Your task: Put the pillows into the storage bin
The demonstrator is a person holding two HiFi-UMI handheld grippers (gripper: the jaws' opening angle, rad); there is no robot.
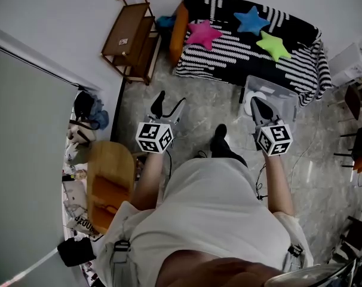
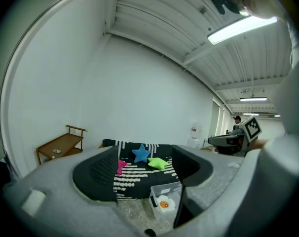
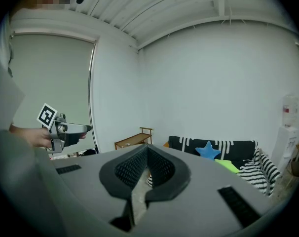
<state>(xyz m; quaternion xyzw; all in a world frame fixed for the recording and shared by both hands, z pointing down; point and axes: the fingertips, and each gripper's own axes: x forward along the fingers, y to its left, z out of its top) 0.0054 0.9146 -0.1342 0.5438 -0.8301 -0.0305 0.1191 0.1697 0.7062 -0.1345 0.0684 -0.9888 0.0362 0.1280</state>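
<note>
Plush cloth pillows [image 1: 203, 33]; clear plastic storage bin [image 1: 277, 89]

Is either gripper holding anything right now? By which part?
Nothing is held. The left gripper has its jaws apart and empty; the right gripper has its jaws together on nothing. The three star pillows lie untouched on the sofa.

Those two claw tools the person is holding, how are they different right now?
The jaws of the left gripper stand apart; those of the right gripper are closed together. In the head view the right gripper overlaps the storage bin, while the left gripper is over bare floor. Both hold nothing.
</note>
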